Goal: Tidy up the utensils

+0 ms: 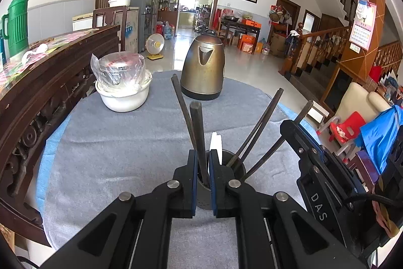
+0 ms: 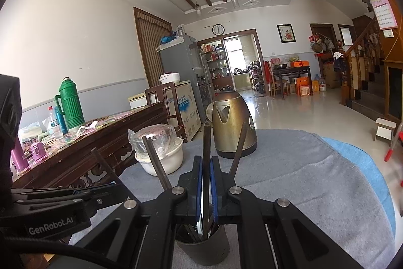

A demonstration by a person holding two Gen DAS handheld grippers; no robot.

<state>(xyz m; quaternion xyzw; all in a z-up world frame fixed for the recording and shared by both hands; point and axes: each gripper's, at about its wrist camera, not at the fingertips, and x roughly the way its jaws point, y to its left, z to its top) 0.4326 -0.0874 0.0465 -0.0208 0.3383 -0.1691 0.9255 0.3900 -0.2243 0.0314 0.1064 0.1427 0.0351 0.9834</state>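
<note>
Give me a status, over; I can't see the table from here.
Left gripper shut on a chopstick in the utensil cup. Right gripper shut on another chopstick. Kettle and bowl stand clear behind.

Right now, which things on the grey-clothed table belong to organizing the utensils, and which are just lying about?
Job:
- dark cylindrical utensil holder
- dark chopsticks standing in it
- white utensil in it
- left gripper, shut on one chopstick
- right gripper, shut on another

Lying about:
- bronze electric kettle
- white bowl holding plastic-wrapped container
</note>
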